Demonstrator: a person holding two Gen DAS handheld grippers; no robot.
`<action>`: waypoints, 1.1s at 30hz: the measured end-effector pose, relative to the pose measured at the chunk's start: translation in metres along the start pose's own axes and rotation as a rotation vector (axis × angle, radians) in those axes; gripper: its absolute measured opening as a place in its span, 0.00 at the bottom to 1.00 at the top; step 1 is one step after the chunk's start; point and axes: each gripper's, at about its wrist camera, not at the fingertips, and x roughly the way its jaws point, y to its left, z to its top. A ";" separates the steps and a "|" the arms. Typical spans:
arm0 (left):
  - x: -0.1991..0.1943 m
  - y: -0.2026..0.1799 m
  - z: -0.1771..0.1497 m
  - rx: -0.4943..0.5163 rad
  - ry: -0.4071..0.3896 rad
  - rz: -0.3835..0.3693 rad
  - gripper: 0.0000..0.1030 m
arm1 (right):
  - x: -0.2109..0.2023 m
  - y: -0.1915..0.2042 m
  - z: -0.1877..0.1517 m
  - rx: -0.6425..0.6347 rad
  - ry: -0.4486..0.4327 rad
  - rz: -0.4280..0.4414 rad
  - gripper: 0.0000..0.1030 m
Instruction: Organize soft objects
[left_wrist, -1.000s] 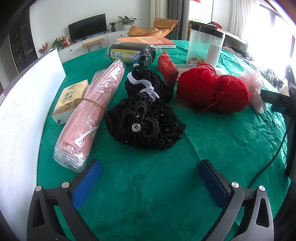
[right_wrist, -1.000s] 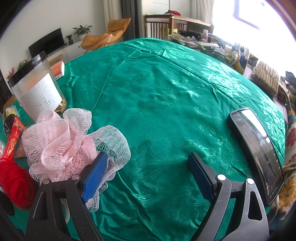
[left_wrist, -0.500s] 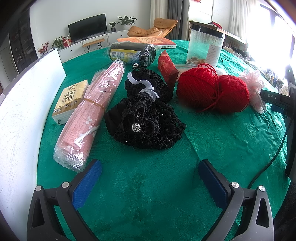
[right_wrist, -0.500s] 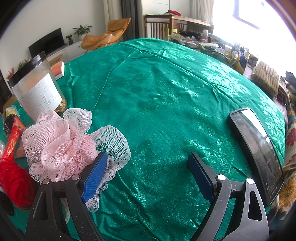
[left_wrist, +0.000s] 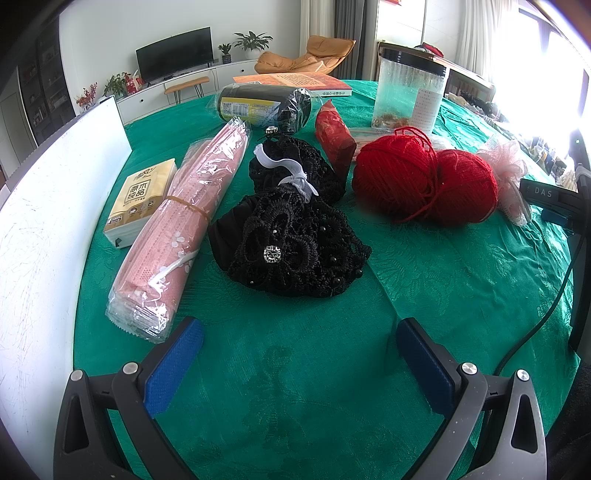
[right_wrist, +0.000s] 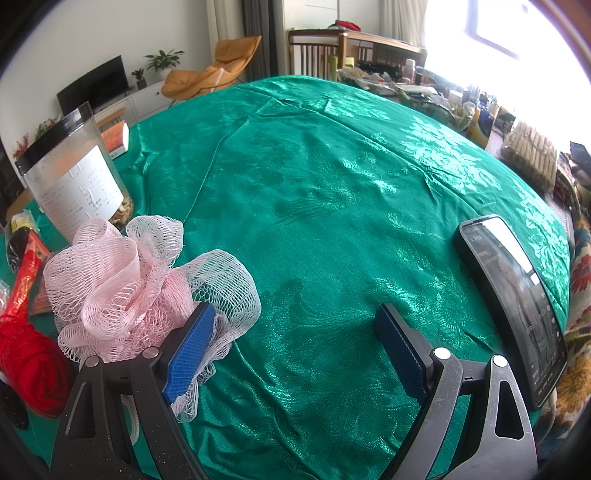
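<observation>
Both hand-held grippers hang released over a bench (right_wrist: 332, 177) draped in shiny green damask cloth: the left hand-held gripper (left_wrist: 299, 354) and the right hand-held gripper (right_wrist: 295, 343) each hold their blue ribbed pads wide apart, grasping nothing. Just beyond the left one lies a heap of black crocheted lace (left_wrist: 291, 236), beaded and tied with a white band. Left of it rests a long plastic-wrapped pink pack (left_wrist: 184, 221); to its right, two fuzzy red yarn balls (left_wrist: 424, 181) touch each other. A pink mesh bath pouf (right_wrist: 129, 288), airy and crumpled, presses against the right hand-held gripper's left pad (right_wrist: 188, 350). A dark phone (right_wrist: 513, 295) lies at the bench's right edge. Behind, a living room shows a television (left_wrist: 175, 53) and an orange lounge chair (left_wrist: 306, 59).
</observation>
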 end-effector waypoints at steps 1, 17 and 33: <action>0.000 0.000 0.000 0.000 0.000 0.000 1.00 | 0.000 -0.001 0.000 0.000 0.000 0.000 0.88; 0.000 0.000 0.000 0.000 0.000 0.000 1.00 | 0.000 0.000 0.000 0.000 0.000 0.000 0.88; -0.015 0.007 -0.003 -0.013 0.043 -0.095 1.00 | 0.000 -0.001 0.000 -0.001 0.000 0.001 0.88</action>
